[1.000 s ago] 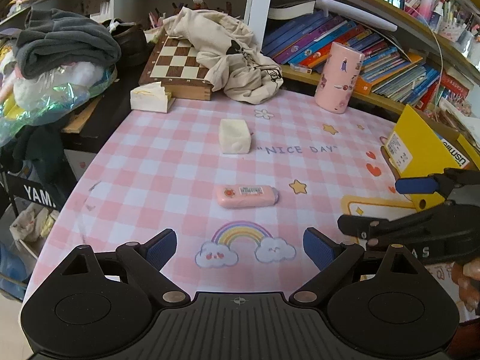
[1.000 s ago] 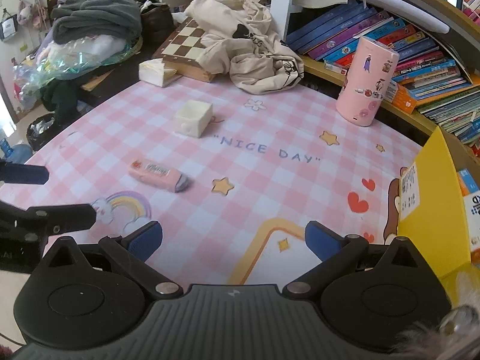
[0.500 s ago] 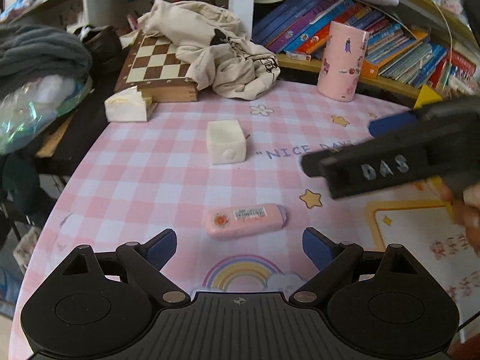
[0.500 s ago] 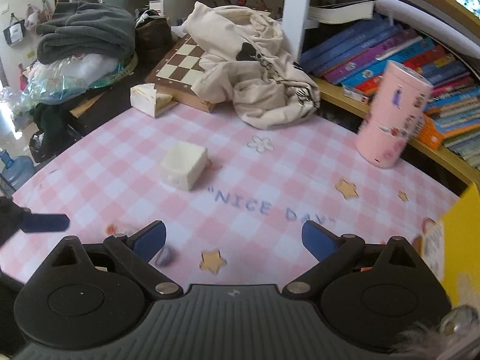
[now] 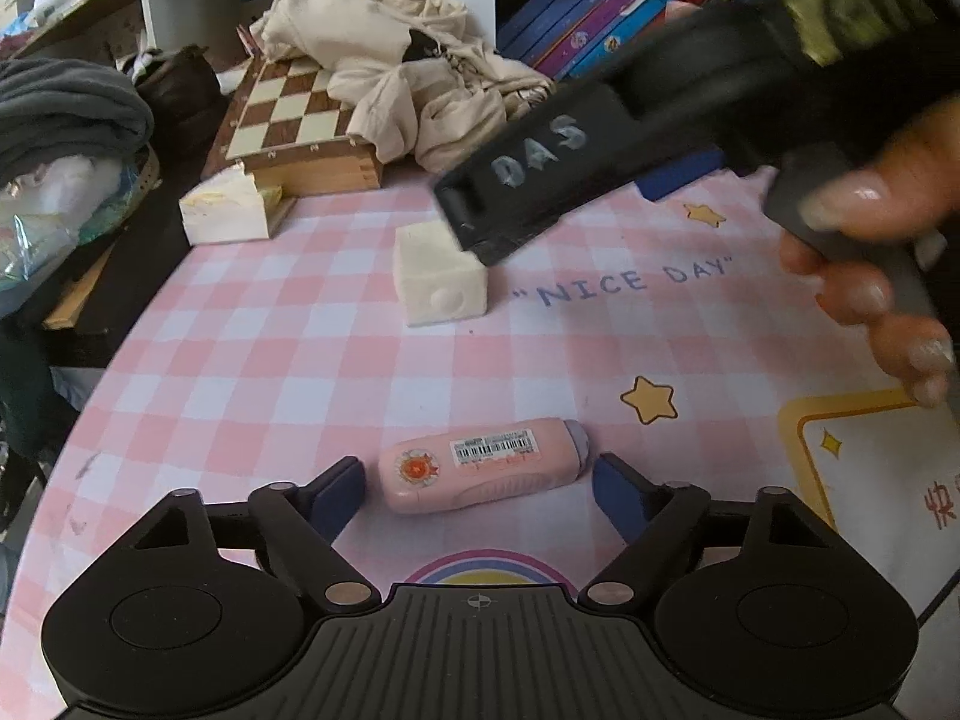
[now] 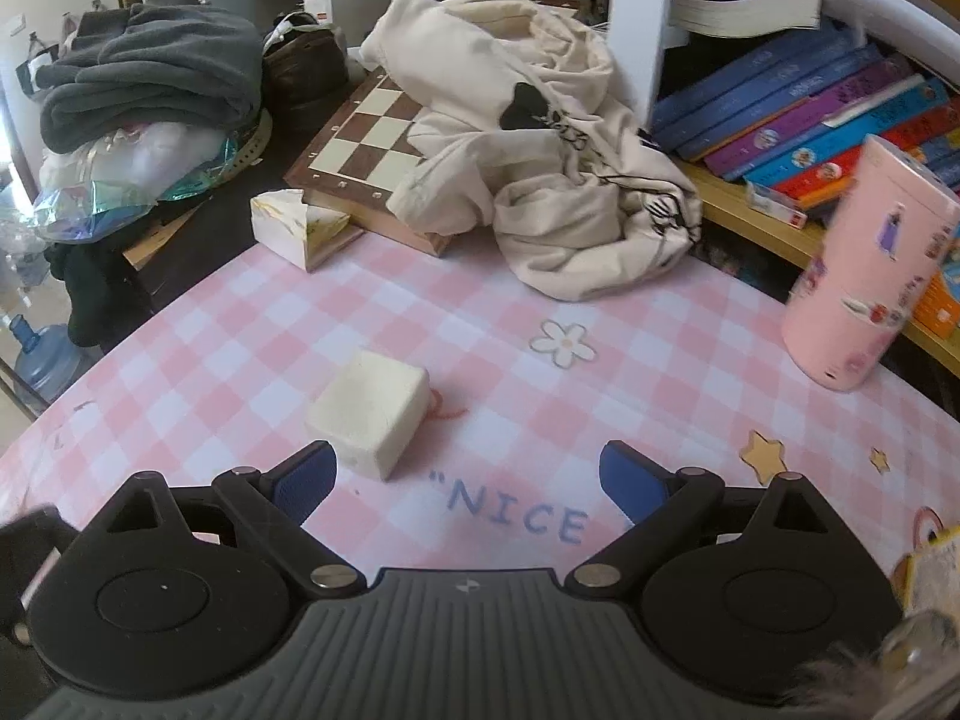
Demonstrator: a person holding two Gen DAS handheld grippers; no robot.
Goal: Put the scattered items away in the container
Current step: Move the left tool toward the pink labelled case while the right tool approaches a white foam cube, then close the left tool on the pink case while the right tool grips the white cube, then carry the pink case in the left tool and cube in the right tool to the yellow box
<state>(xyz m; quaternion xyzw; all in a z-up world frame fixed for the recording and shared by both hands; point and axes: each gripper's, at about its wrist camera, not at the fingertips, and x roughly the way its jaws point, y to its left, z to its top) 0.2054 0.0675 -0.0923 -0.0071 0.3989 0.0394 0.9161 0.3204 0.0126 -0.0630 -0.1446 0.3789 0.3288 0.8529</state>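
Observation:
A pink barcode-labelled correction-tape case (image 5: 480, 471) lies crosswise on the pink checked tablecloth (image 5: 270, 372). My left gripper (image 5: 478, 492) straddles it with jaws closing; a slim gap remains at each pad. Farther back sits a cream cube (image 5: 441, 282). In the left wrist view the right gripper's black finger (image 5: 528, 180) hangs over the cube, held by a hand (image 5: 870, 240). In the right wrist view the cream cube (image 6: 369, 411) lies just beyond the left fingertip of my right gripper (image 6: 468, 480). Its jaws are wide, closing a little, with nothing between them.
A chessboard box (image 6: 366, 138), a cream cloth bag (image 6: 540, 120) and a wedge-shaped tissue pack (image 6: 294, 228) crowd the back. A pink cylinder (image 6: 870, 276) stands at the right before shelved books (image 6: 810, 108). A yellow box corner (image 6: 927, 570) shows bottom right. The table drops off at the left.
My left gripper moved forward and down until its narrowing jaws flank the pink case. The right gripper swung left, from near the yellow box to the cream cube.

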